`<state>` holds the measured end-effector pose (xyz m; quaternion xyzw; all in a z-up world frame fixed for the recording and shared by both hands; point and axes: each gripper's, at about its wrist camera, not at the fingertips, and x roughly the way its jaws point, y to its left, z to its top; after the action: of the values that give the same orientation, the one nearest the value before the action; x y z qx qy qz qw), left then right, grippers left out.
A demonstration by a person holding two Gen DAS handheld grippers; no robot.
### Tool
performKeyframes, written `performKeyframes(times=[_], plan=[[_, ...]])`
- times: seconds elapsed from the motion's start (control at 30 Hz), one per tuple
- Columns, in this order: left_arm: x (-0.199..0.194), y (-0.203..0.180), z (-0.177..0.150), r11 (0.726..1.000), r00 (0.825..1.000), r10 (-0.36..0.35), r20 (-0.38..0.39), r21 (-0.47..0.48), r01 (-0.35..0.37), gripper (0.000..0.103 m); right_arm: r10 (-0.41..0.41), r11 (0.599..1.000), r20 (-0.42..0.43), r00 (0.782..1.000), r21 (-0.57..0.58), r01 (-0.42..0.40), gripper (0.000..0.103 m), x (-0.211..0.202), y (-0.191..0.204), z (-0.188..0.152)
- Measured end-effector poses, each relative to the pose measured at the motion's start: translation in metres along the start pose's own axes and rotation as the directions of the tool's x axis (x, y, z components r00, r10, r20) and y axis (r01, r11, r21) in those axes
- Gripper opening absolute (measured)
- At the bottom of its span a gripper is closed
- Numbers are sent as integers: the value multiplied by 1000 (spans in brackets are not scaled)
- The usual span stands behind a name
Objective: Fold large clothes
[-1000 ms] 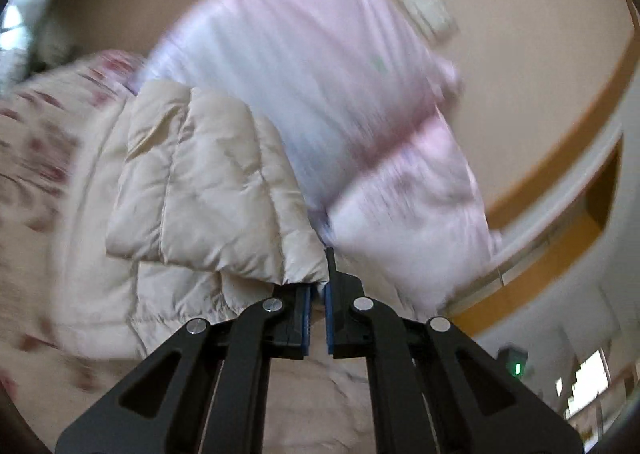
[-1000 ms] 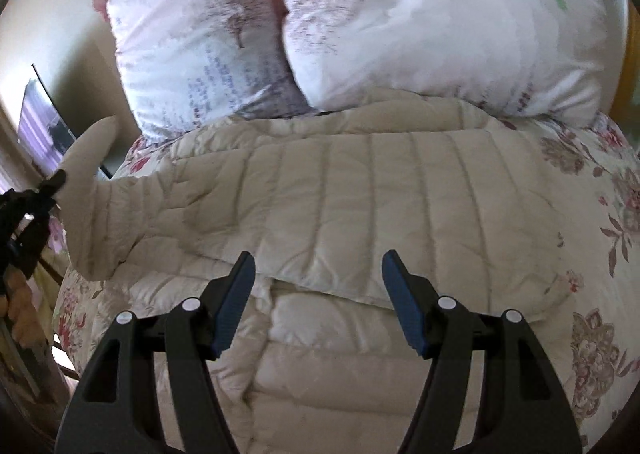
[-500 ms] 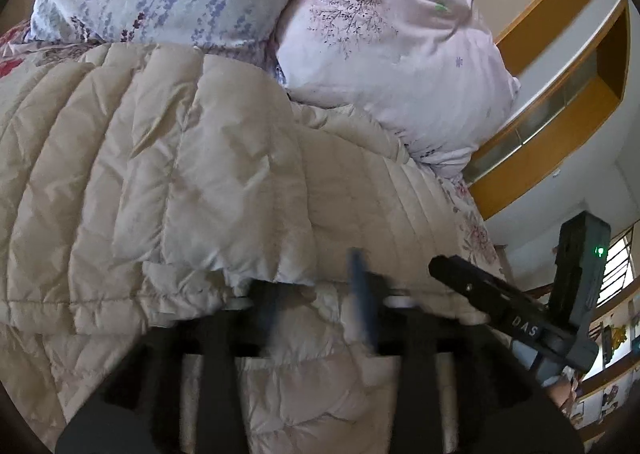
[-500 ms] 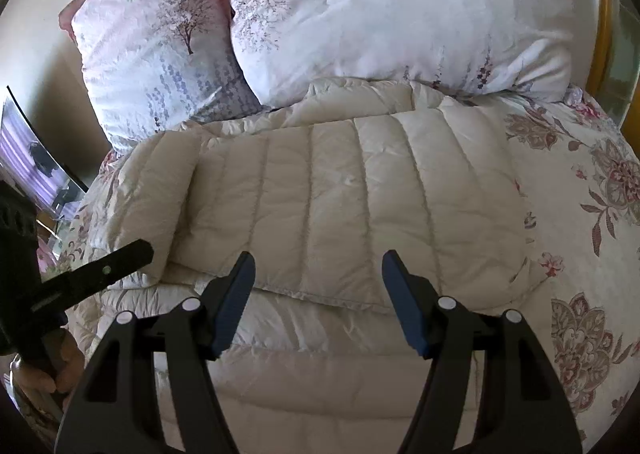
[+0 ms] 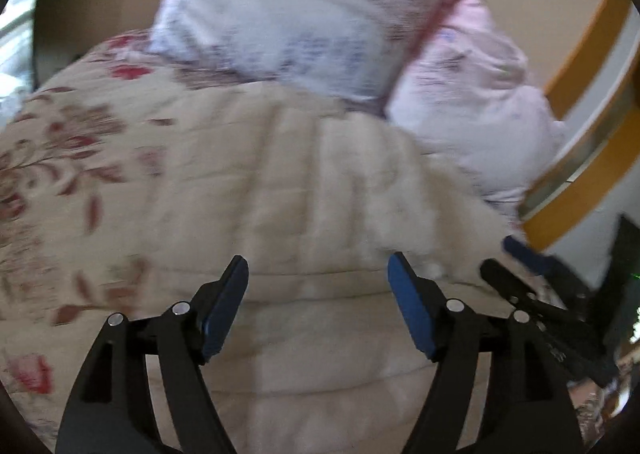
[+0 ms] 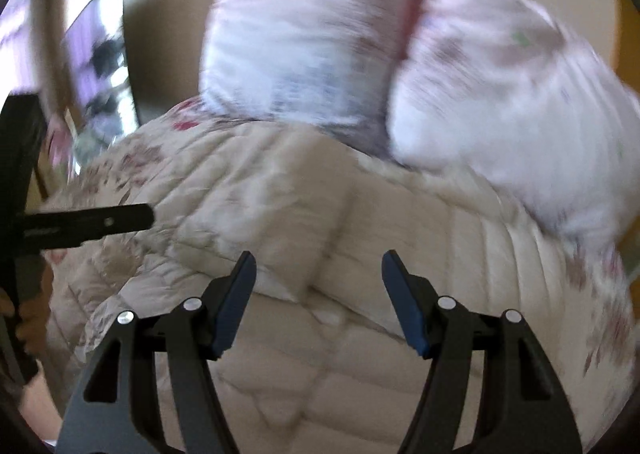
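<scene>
The left gripper (image 5: 318, 280) hangs with its jaws spread wide and nothing between them; the cream quilted jacket (image 5: 304, 190) lies just ahead of its tips on the floral bedspread (image 5: 72, 142). The right gripper (image 6: 318, 278) is likewise agape and empty, a folded edge of the jacket directly ahead of it, two pillows (image 6: 304, 38) beyond. Judging by this, one fold is laid and neither tool has a hold. The next move calls for pinching an edge for another fold.

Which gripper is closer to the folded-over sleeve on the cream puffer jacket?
Right. The right gripper hovers open just above the folded sleeve; the left gripper hangs open off to the sleeve's left side.
</scene>
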<state>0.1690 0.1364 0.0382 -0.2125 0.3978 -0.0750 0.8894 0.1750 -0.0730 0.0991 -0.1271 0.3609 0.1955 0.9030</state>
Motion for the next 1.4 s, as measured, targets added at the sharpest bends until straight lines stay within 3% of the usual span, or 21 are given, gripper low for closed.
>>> performKeyframes(times=[0.17,0.27,0.33,0.4,0.57,0.7,0.83,0.97,1.1,1.17,1.2,1.27,1.4], plan=[[-8,22,-5,999,999,38,2,-28,-38,78,-81,977,19,997,-198,83,63,21,54,7],[-14,28,-6,998,999,49,12,-30,-49,83,-130,964,11,991,-234,129,58,36,68,8],[-19,32,-9,998,998,56,18,-31,-55,84,-164,962,-6,986,-222,158,44,46,67,8],[-20,34,-10,998,998,52,17,-35,-51,85,-163,974,-34,986,-167,155,16,53,59,10],[-19,41,-13,998,999,51,12,-41,-51,85,-145,989,-3,989,23,146,8,40,22,14],[-17,47,-16,997,998,63,2,-48,-63,85,-132,971,35,991,206,122,8,17,-17,14],[-18,50,-18,996,997,73,-2,-46,-73,85,-98,916,34,995,394,77,8,4,-61,1],[-17,54,-21,995,996,86,-11,-46,-86,86,-4,841,-44,999,541,28,8,12,-94,-29],[-17,58,-25,994,994,102,-27,-44,-104,86,122,792,-111,986,610,-29,10,27,-104,-56],[-18,58,-26,993,993,110,-32,-39,-111,87,167,755,-91,982,652,-68,17,24,-110,-63],[-19,59,-27,992,992,119,-34,-35,-120,91,181,733,-68,981,674,-88,36,20,-116,-66],[-22,59,-28,991,991,130,-30,-29,-131,93,185,694,-22,983,711,-115,58,12,-126,-67],[-29,61,-30,991,991,134,-22,-22,-135,97,180,660,1,984,741,-121,57,10,-137,-67]])
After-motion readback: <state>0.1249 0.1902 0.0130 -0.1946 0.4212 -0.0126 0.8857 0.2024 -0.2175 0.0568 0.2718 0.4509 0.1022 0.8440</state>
